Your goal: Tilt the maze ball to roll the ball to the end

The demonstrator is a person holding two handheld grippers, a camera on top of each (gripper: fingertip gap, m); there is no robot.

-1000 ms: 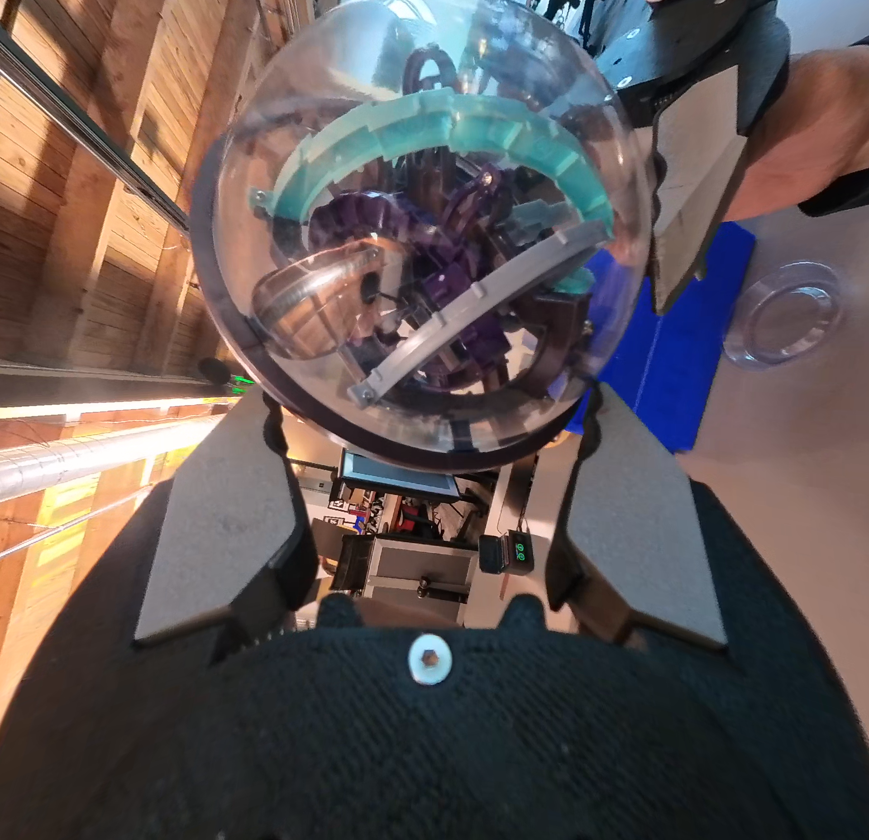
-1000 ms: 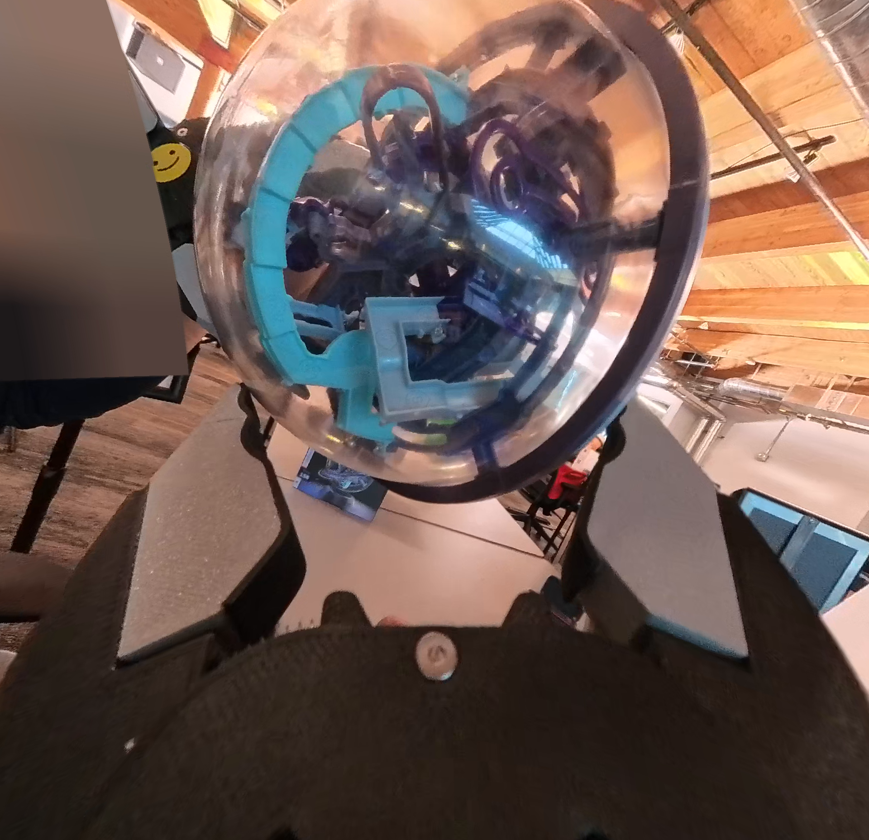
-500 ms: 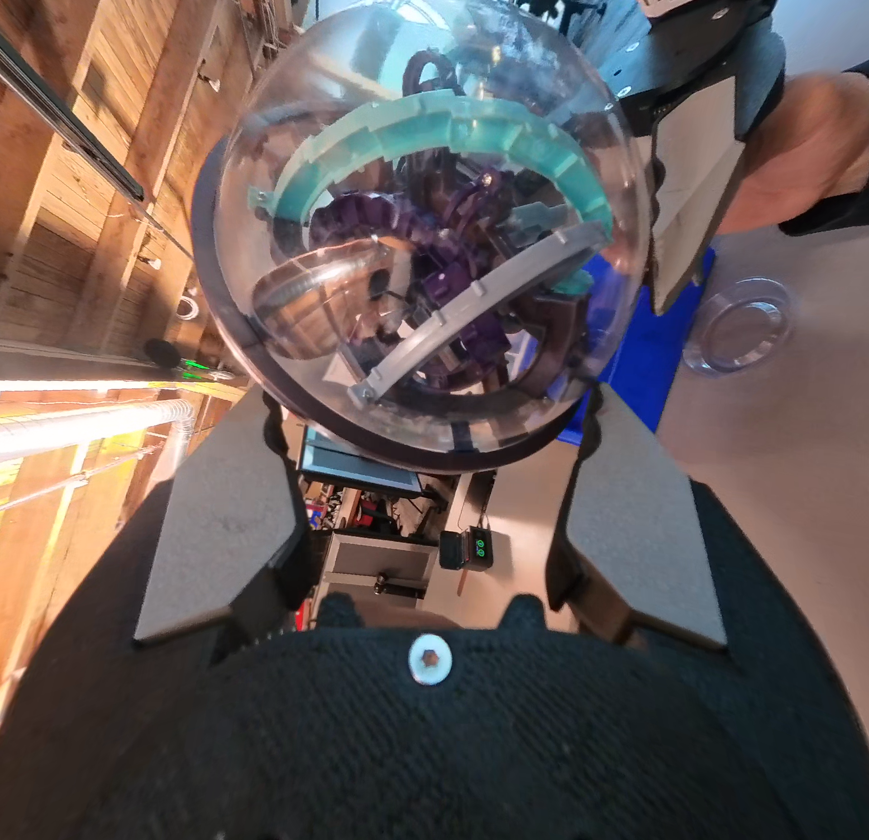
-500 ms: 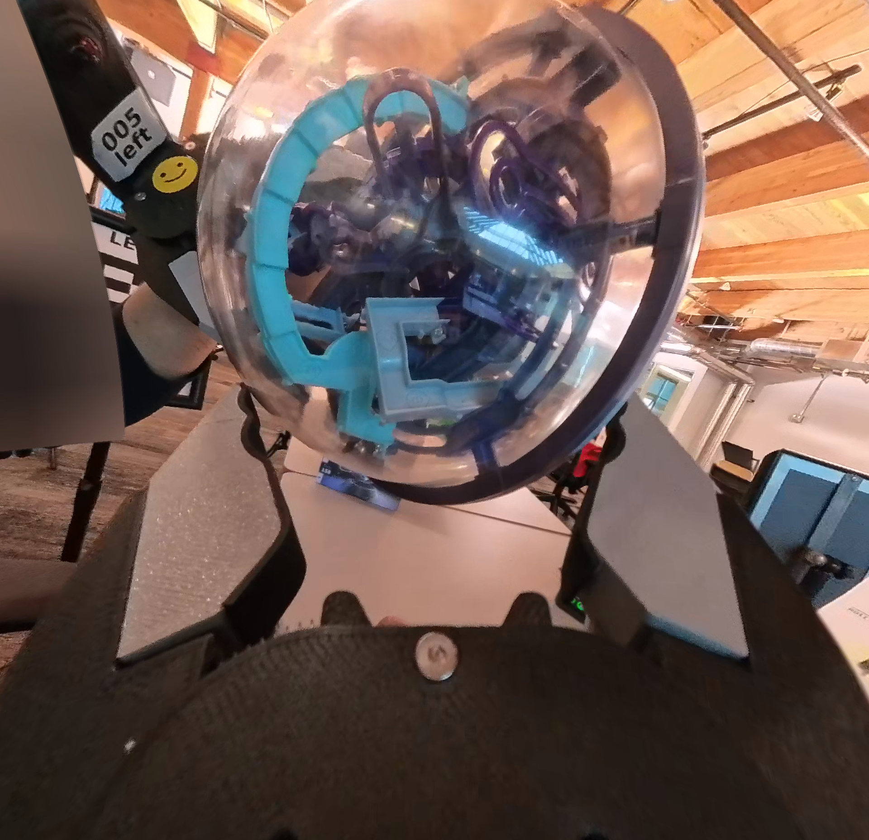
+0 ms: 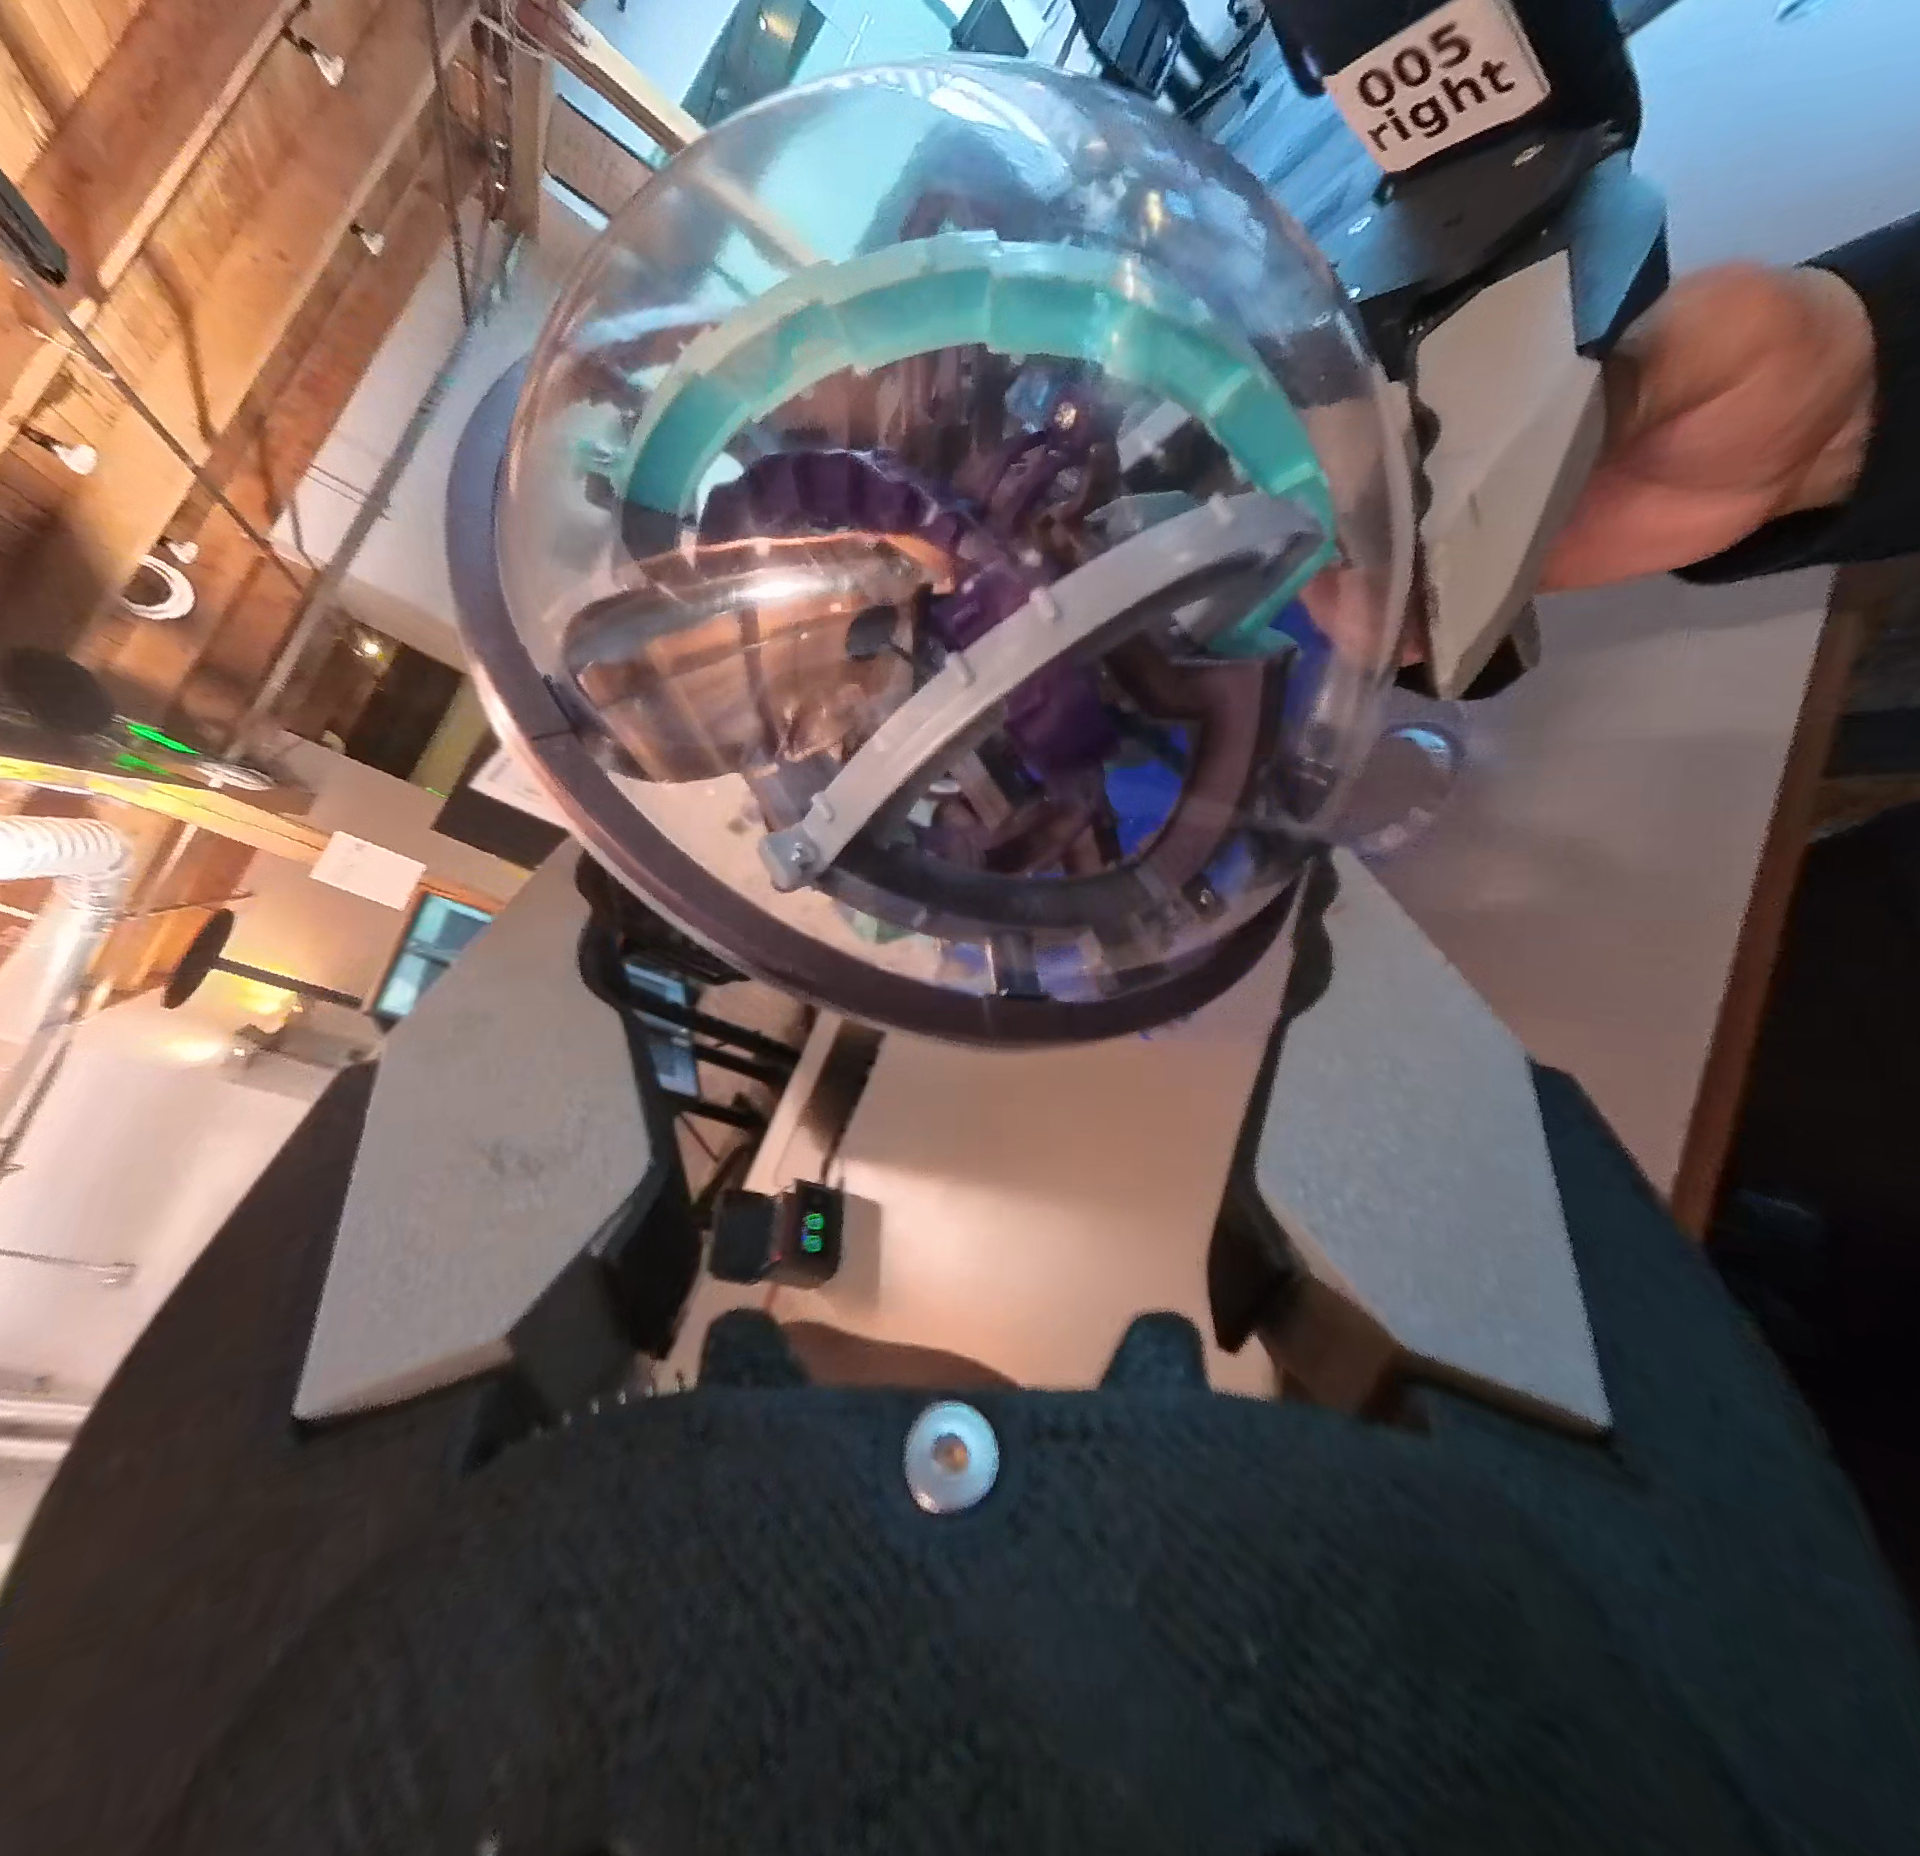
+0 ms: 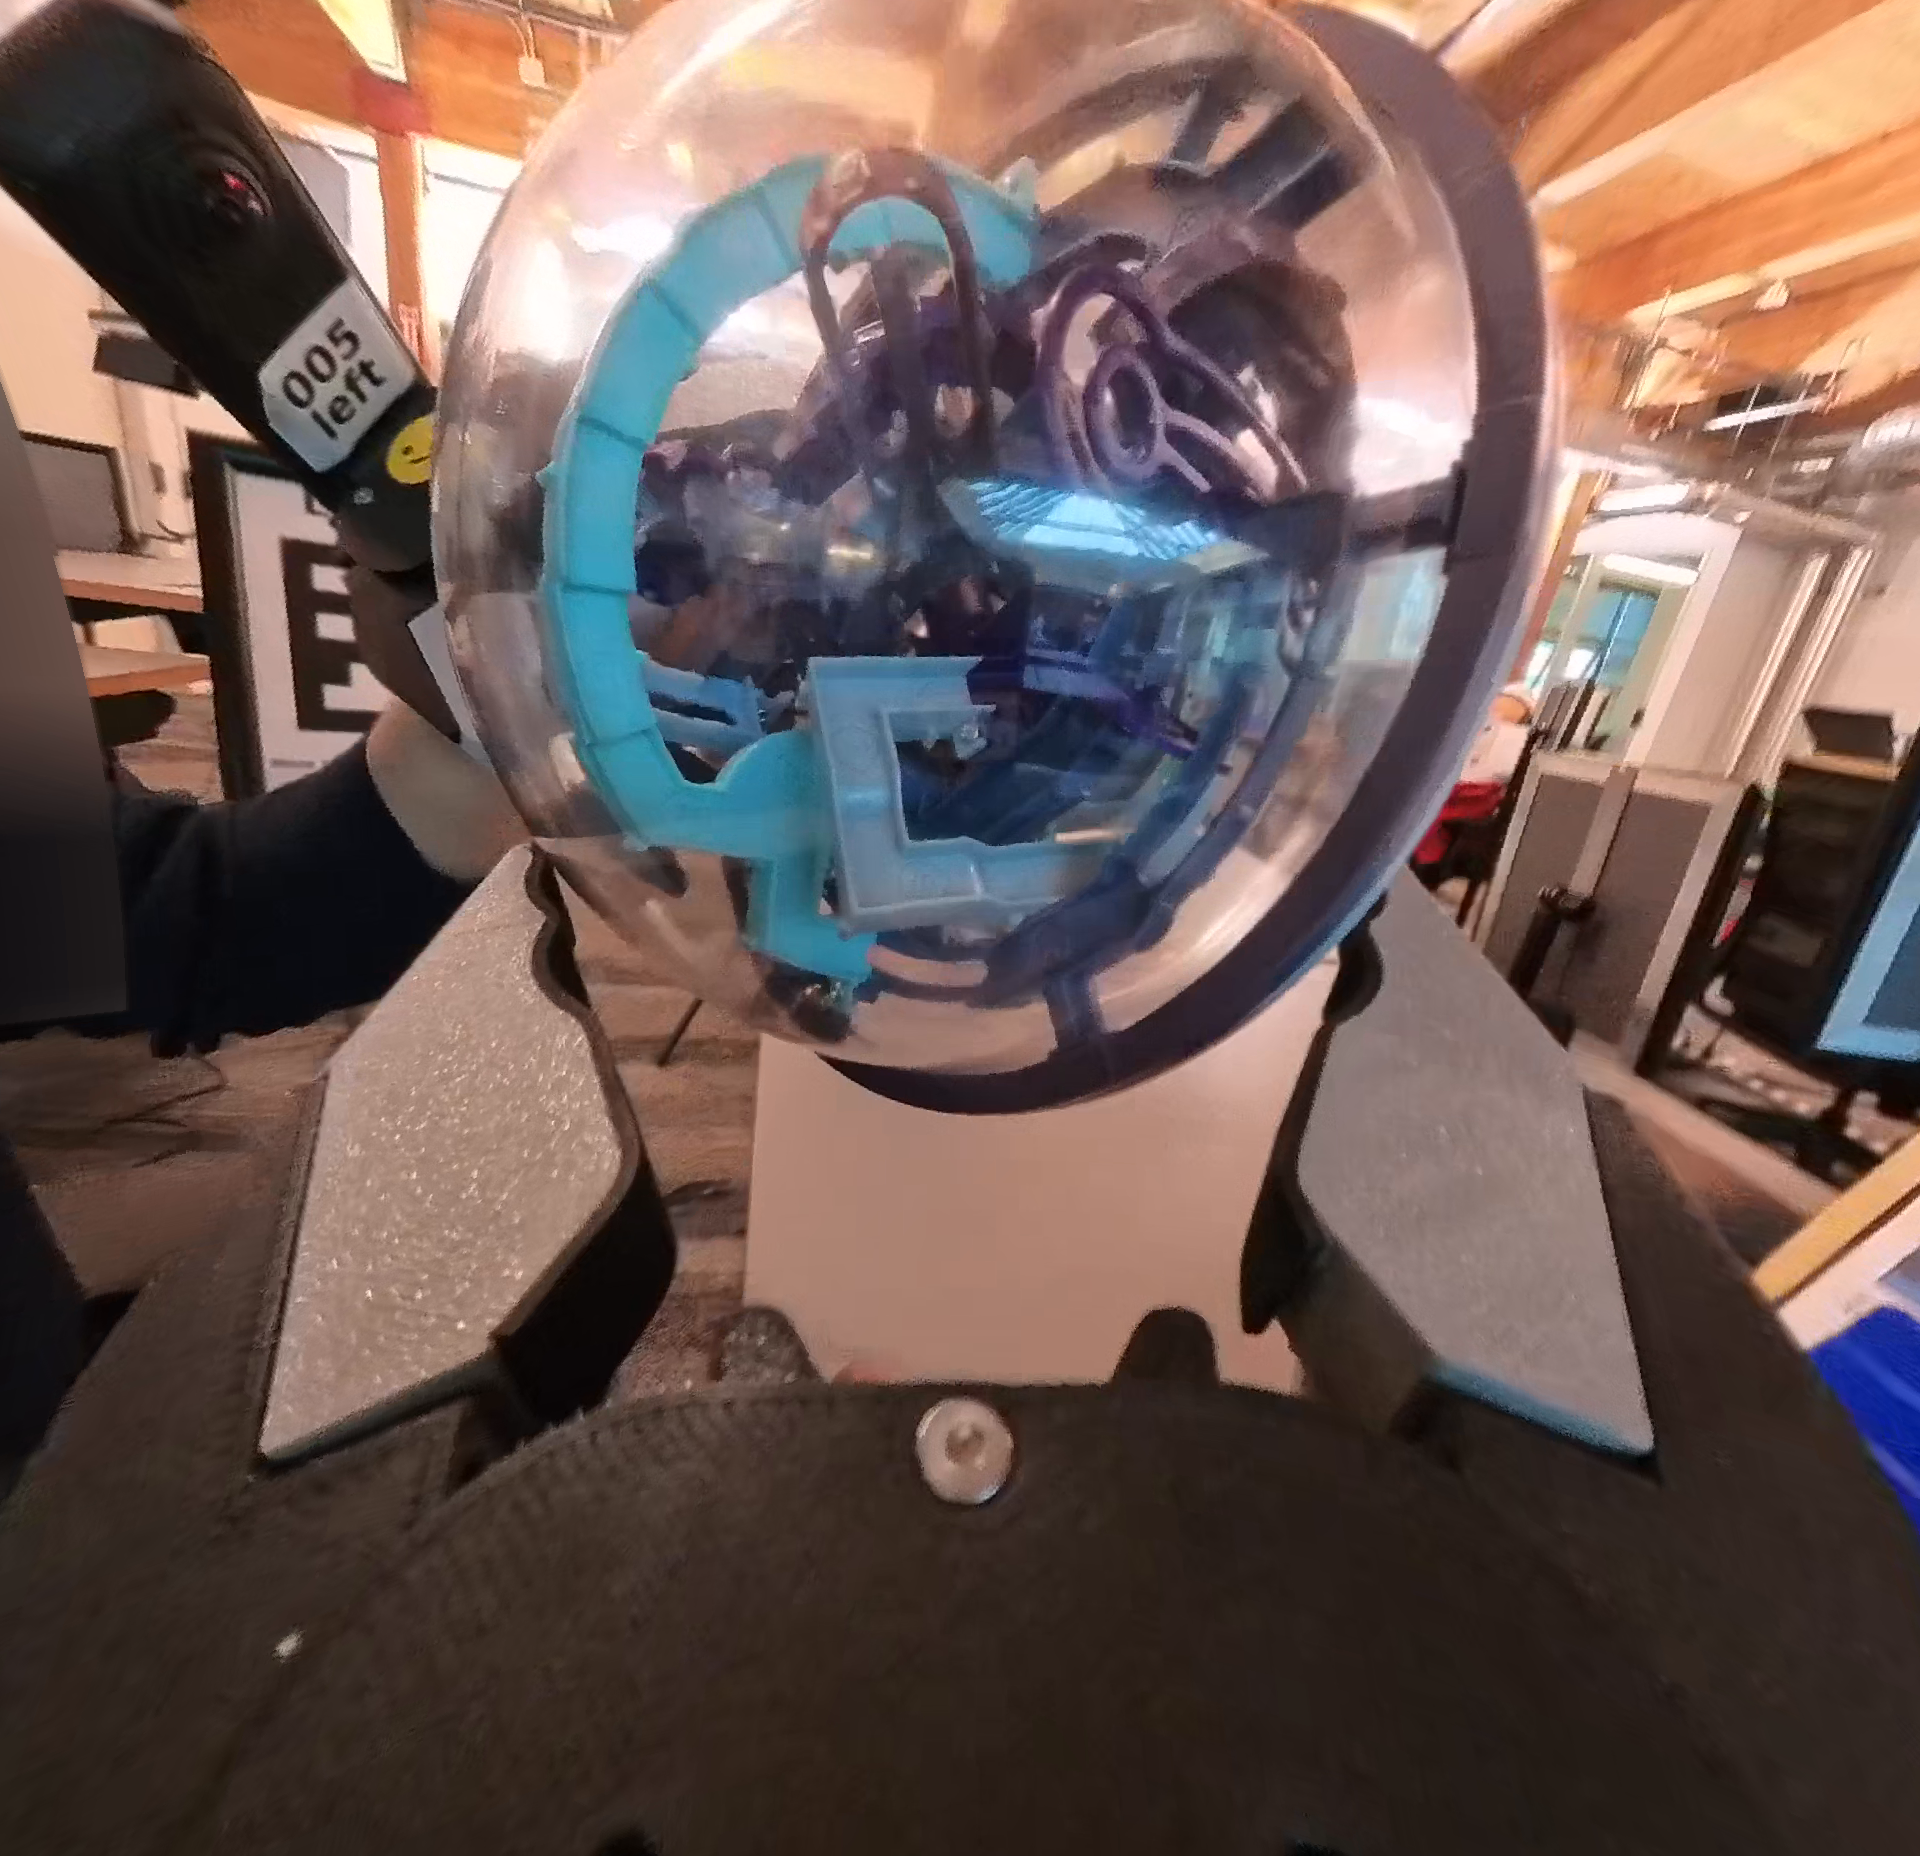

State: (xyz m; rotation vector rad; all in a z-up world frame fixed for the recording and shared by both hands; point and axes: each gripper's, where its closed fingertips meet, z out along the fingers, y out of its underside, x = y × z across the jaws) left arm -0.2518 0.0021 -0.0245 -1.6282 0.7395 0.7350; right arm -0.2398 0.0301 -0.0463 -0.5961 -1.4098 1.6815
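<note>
Maze ball [image 5: 935, 518] (clear sphere, teal and purple tracks inside) held aloft above the table [image 5: 1039, 1110]. Left gripper [image 5: 951, 897] and right gripper [image 6: 945, 907] each clamp it, fingers spread wide, tips pressing its shell.

Between the jaws sits the maze ball [image 6: 997, 518], its shell clear glossy plastic with a matt dark band [image 6: 1496, 518] and smooth turquoise track [image 6: 613, 559] inside. The flanking pads [image 6: 436, 1162] look grainy grey; wooden ceiling beams [image 6: 1714, 175] show beyond.
</note>
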